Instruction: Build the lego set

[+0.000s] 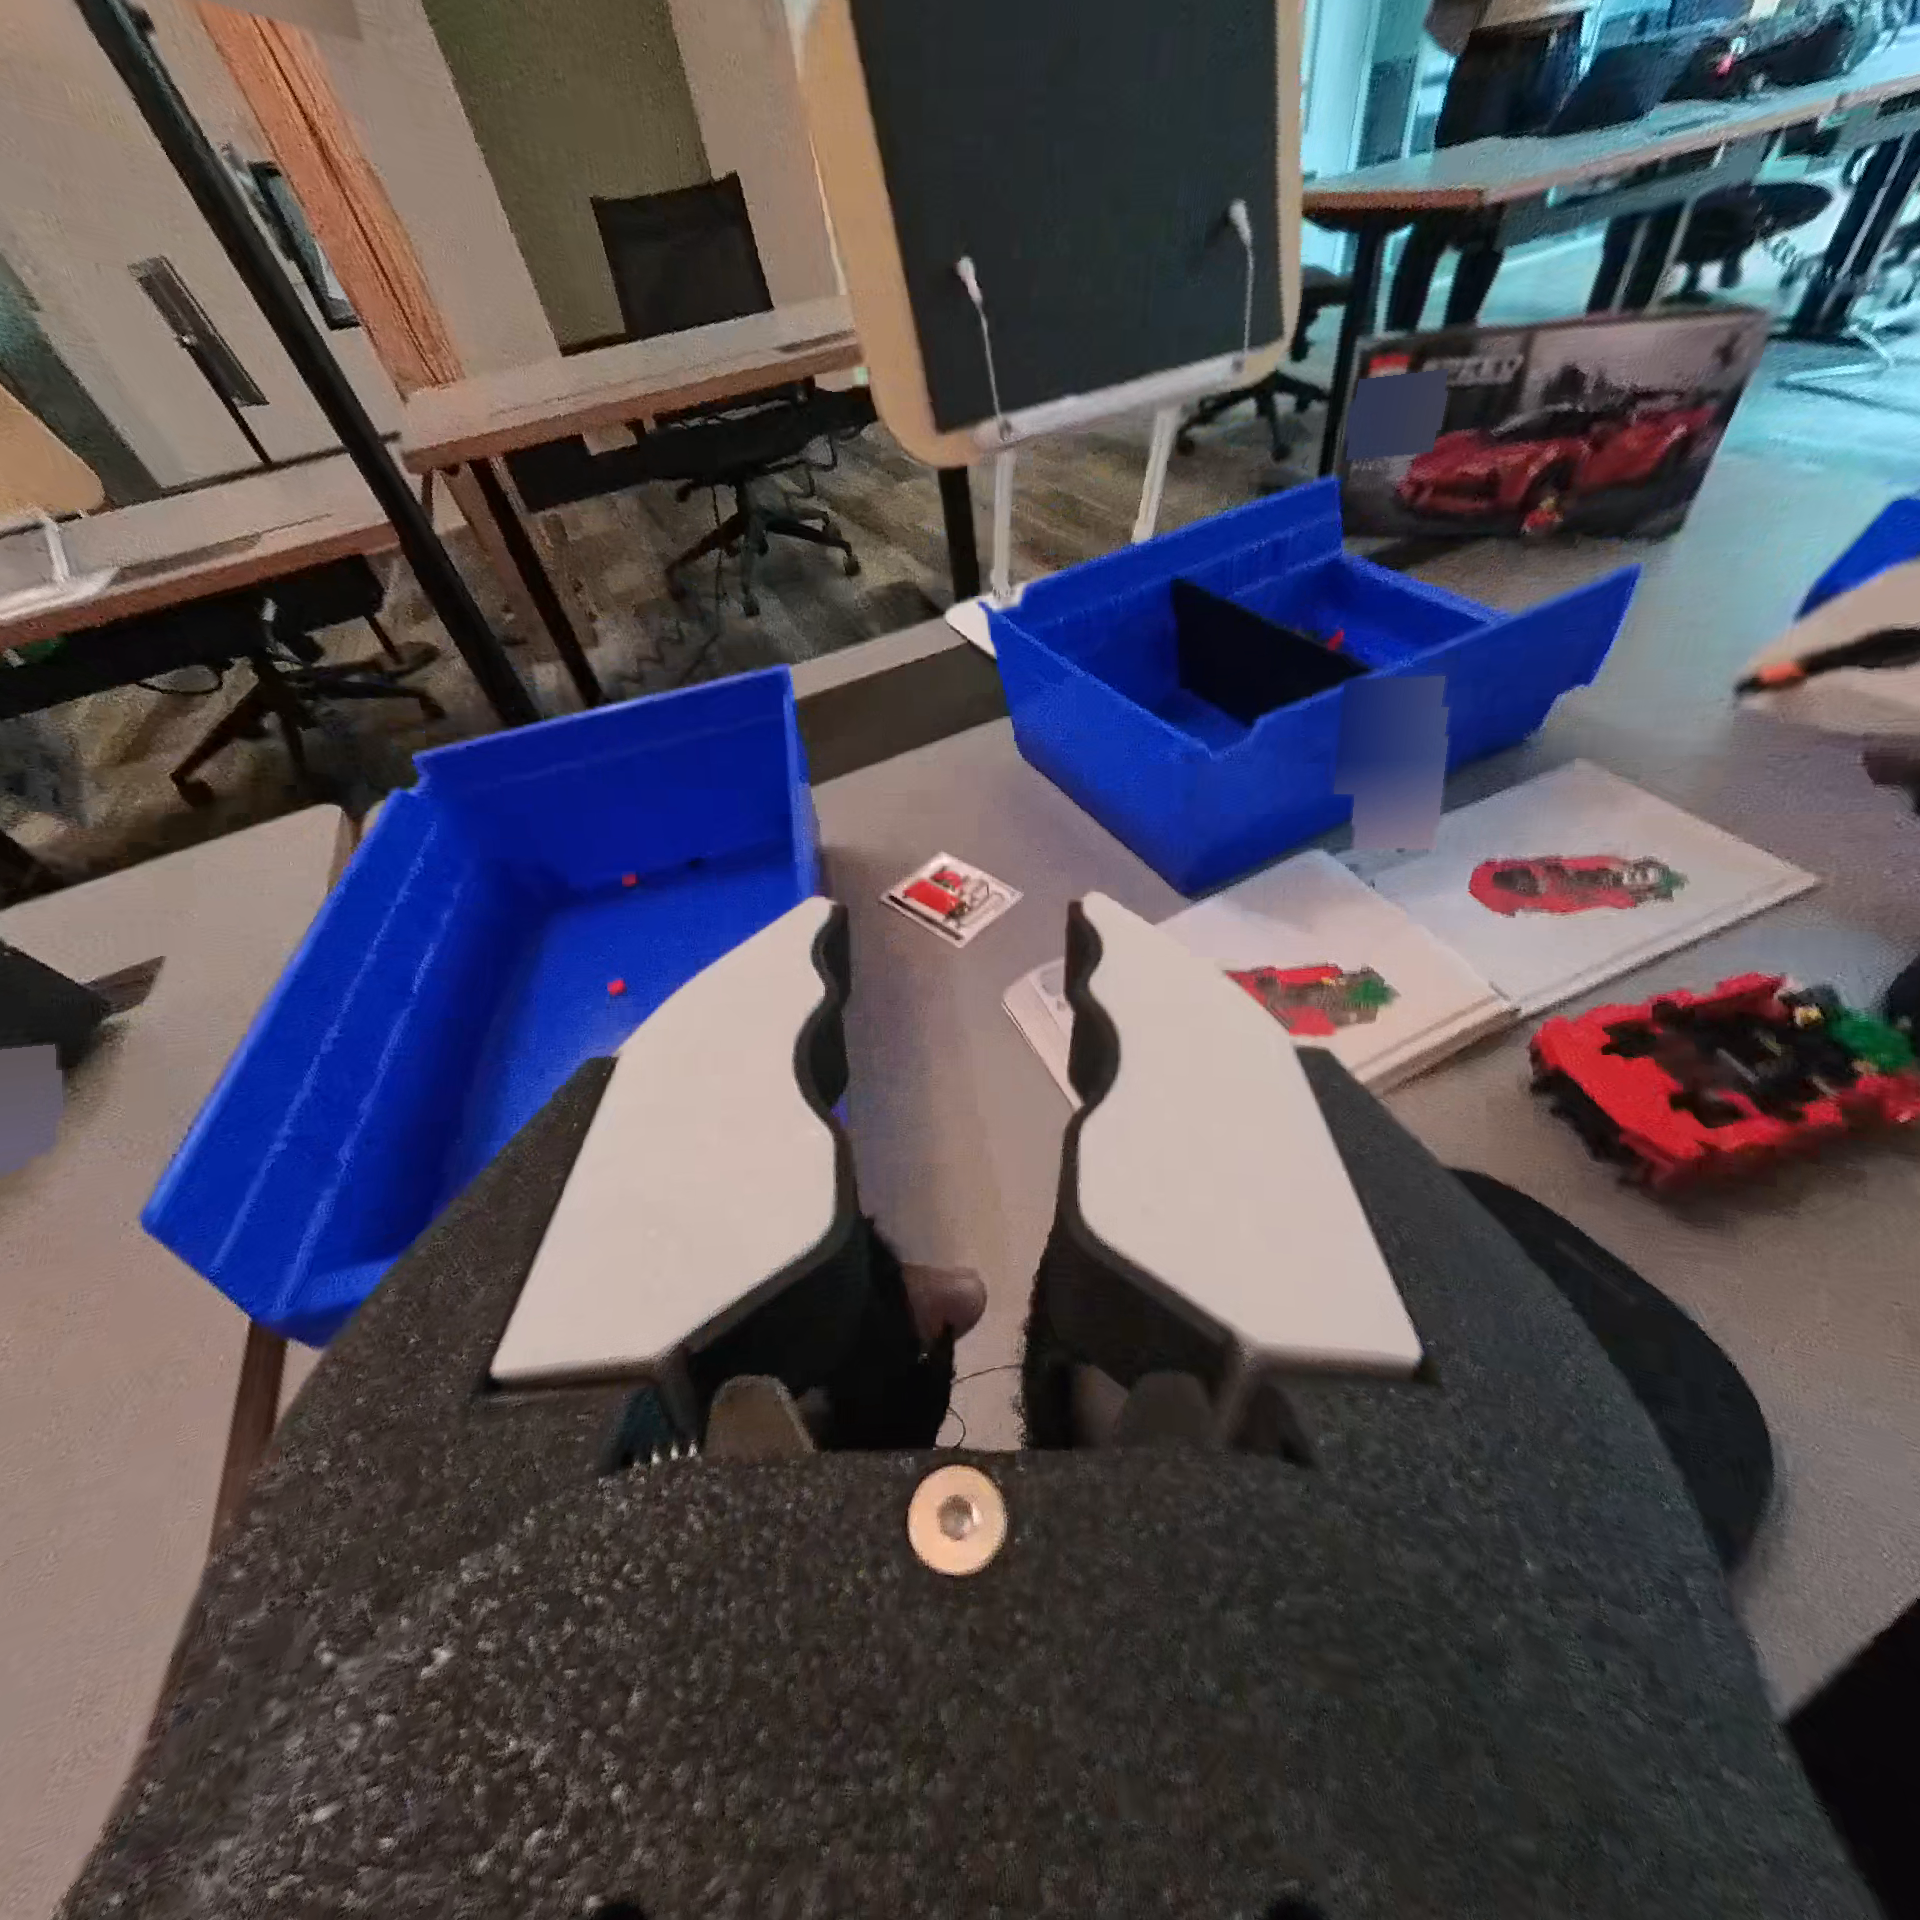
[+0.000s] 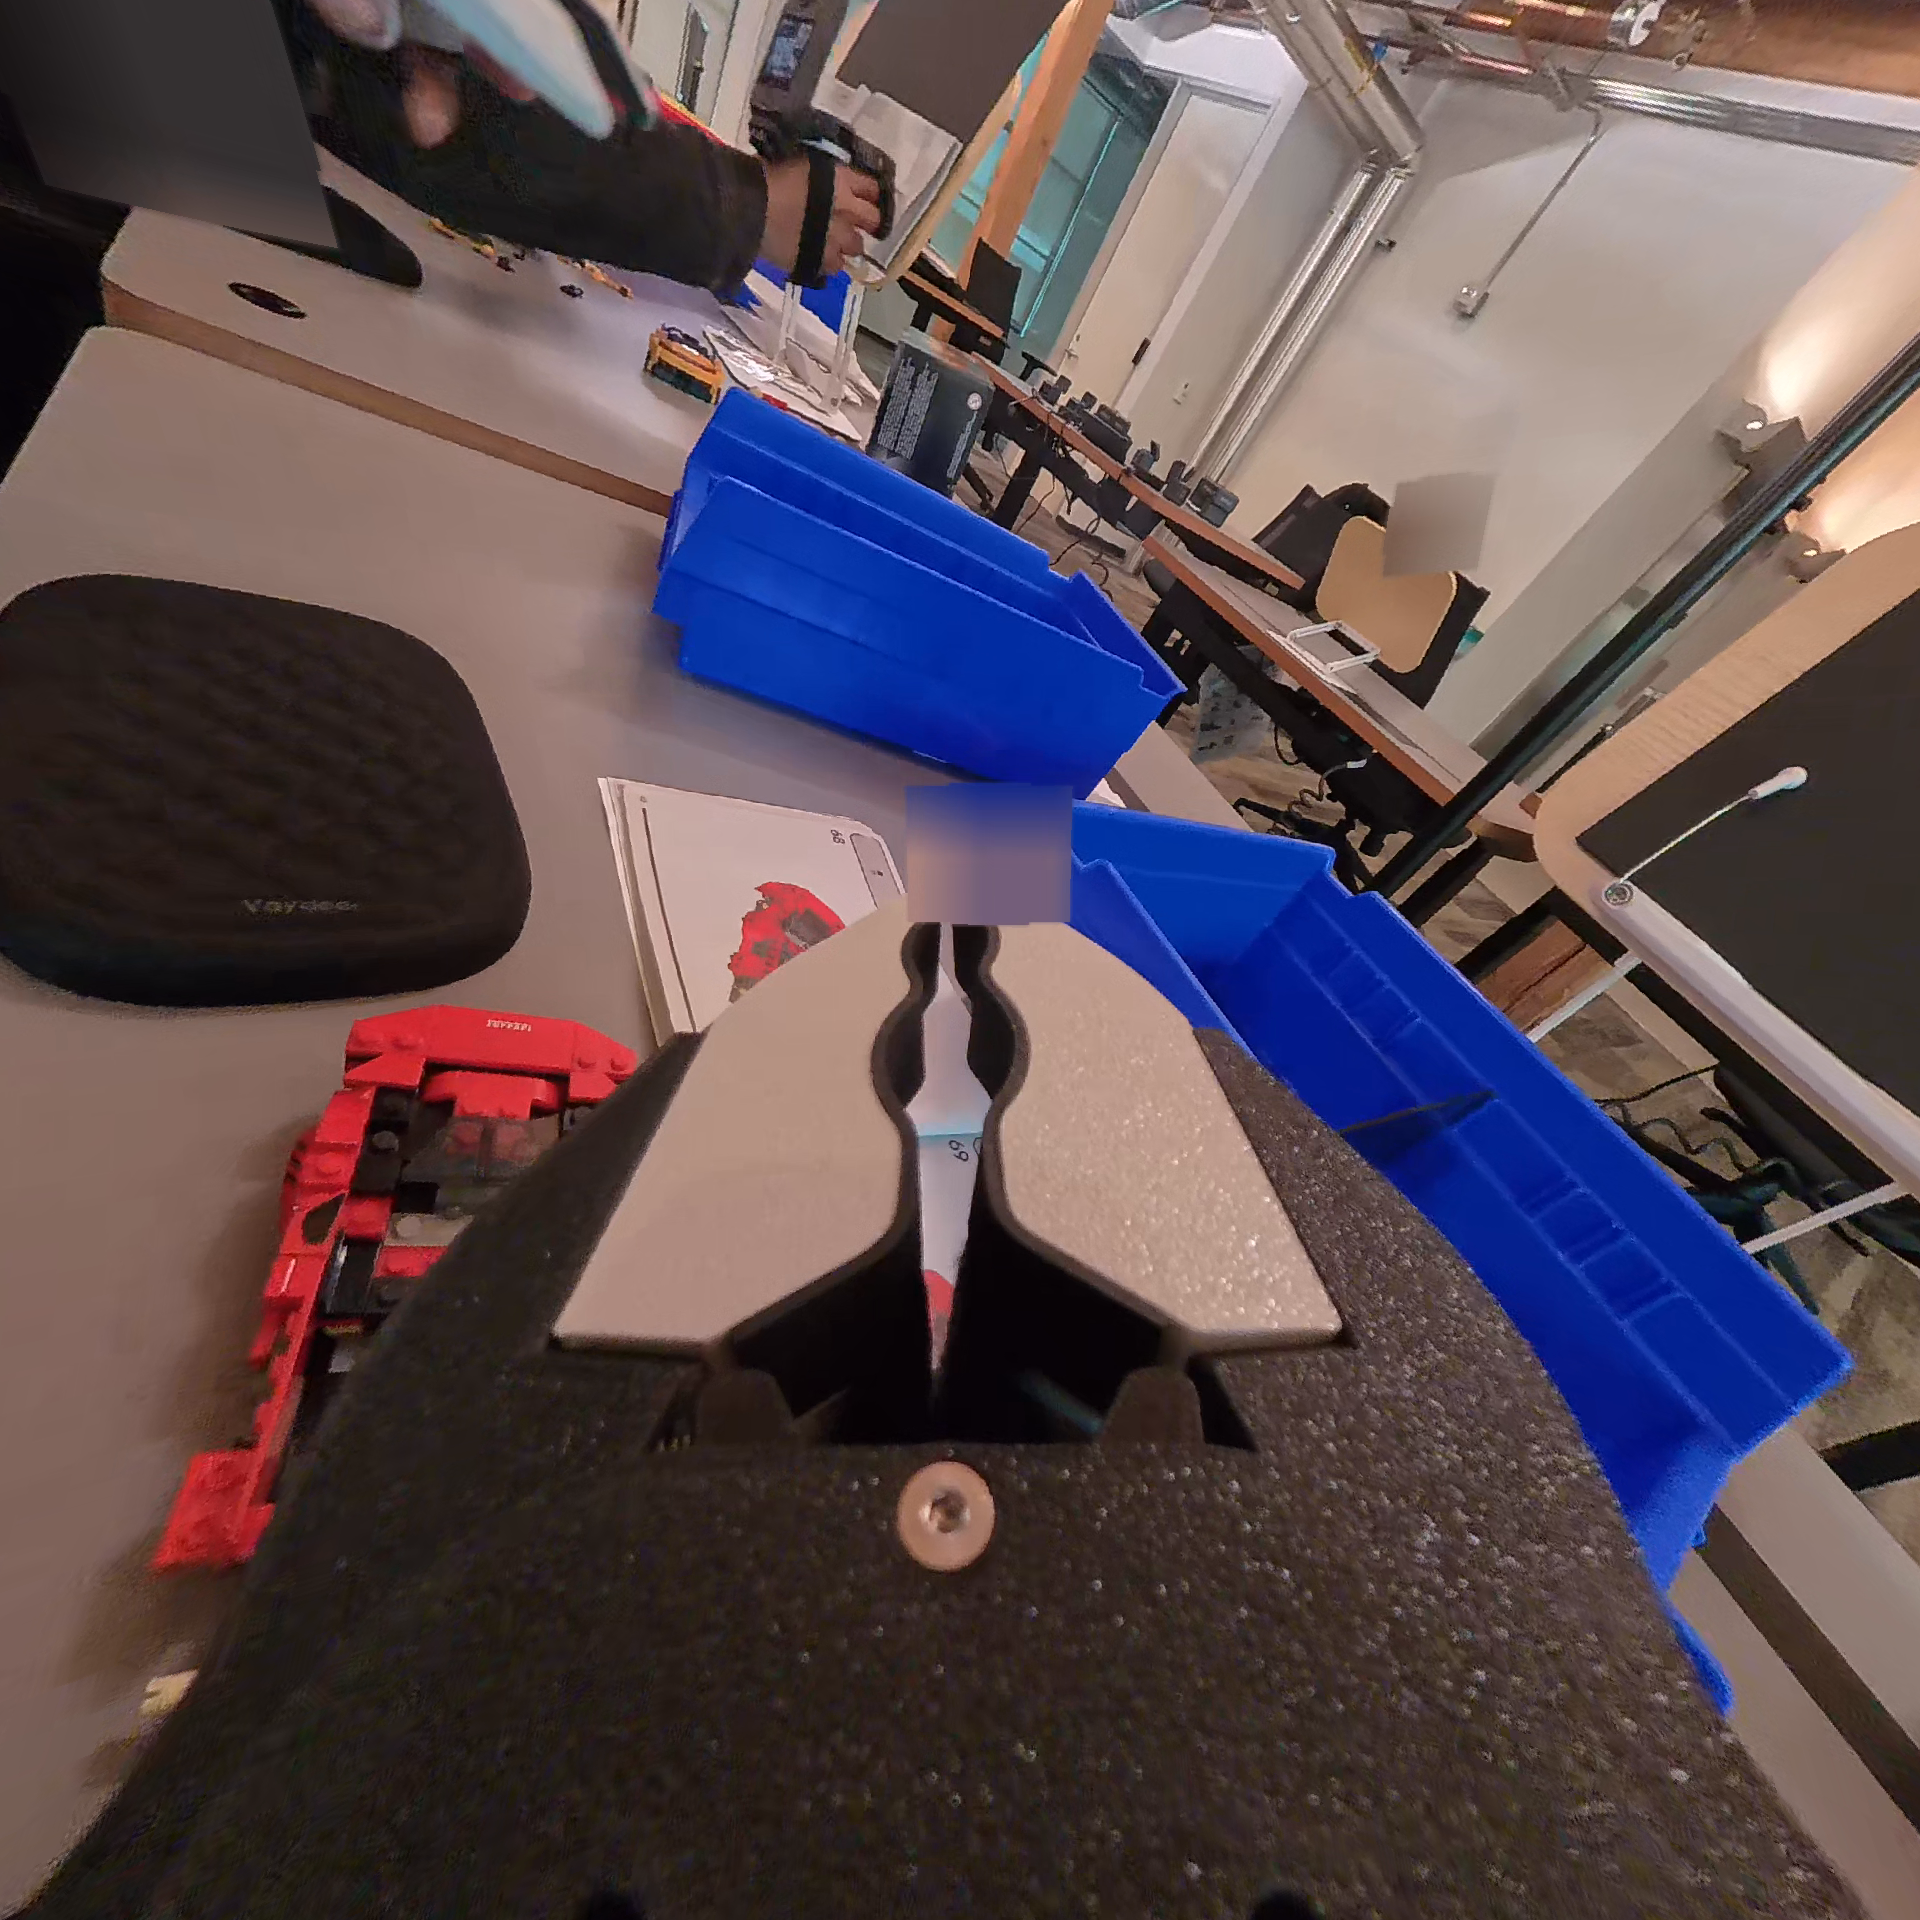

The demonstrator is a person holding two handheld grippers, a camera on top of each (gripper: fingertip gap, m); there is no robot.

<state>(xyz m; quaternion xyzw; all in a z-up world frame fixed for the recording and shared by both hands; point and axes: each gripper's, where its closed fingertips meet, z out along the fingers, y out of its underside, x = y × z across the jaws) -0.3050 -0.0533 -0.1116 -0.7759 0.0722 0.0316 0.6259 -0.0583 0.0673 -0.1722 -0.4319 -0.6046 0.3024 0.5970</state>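
Our left hand-held gripper hangs above the grey counter, fingers spread wide, nothing between them. Just left of it sits a blue plastic bin with a few tiny red bricks on its floor. Ahead of the fingertips lies a small square sticker sheet. Farther back right is a second blue plastic bin with a black divider, and behind it the printed set box showing a red car. An open instruction booklet lies right of the gripper, and the partly built red-and-black lego car sits just in front of the booklet's near edge, on the counter.

Our right hand-held gripper is nearly closed, only a thin slit between the fingers, nothing visibly held. It is over the booklet, with the car low on its left and a black quilted pad beyond. Stacked blue bins sit ahead. Another person's sleeved arm reaches over the next counter.
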